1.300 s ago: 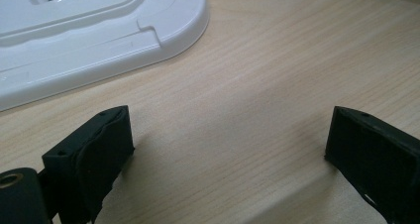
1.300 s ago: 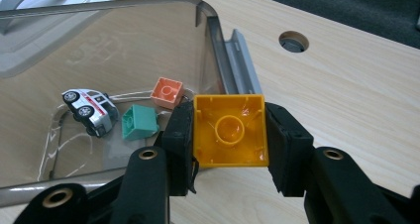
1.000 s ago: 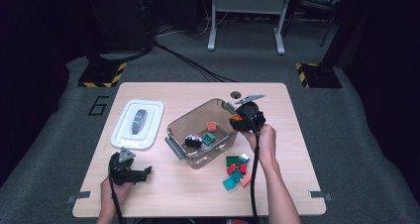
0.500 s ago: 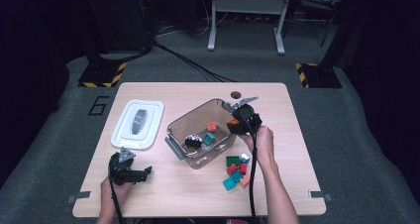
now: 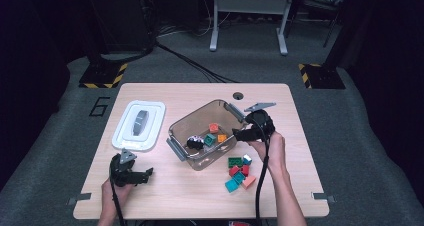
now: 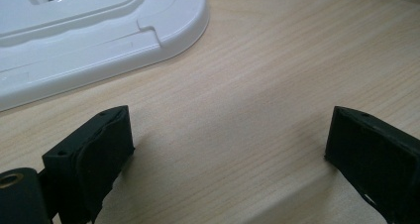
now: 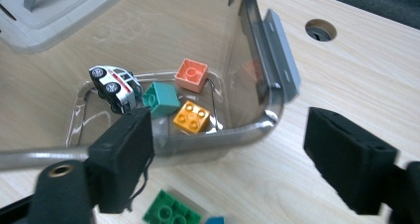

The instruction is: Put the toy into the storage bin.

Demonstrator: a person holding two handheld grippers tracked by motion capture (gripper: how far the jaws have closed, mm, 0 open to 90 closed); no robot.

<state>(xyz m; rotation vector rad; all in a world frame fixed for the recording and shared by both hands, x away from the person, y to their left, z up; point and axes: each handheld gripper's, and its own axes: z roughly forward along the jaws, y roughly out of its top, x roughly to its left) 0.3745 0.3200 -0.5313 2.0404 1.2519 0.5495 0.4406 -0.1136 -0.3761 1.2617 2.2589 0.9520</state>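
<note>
Work in hand: the person fills a clear box (image 5: pixel 202 138) with toy bricks; the right gripper (image 5: pixel 239 134) hangs at the box's right rim with its fingers released and nothing between them.
Left gripper: the left gripper (image 5: pixel 146 174) rests low over the table (image 5: pixel 280 106) near the front left corner, fingers wide apart and empty, just in front of the white lid (image 5: pixel 139 124).
Inside the box: an orange brick (image 7: pixel 191 117), a teal brick (image 7: pixel 160 99), a salmon brick (image 7: pixel 191 75) and a small toy car (image 7: pixel 113 86) lie on the bottom.
Bricks to move: a loose pile (image 5: pixel 238 173) sits on the table just in front of the box's right end — green, red, teal and salmon pieces, some touching each other.
Green brick: the green brick (image 7: pixel 172 215) lies flat, studs up, close under the right gripper; its long axis seems to run about along the box's near wall.
Handling: the bricks are probably light, stiff and smooth — not fragile, but they can slip or flip.
Where to take hold: across the two flat long sides of one brick, below the studs, choosing a piece at the edge of the pile.
</note>
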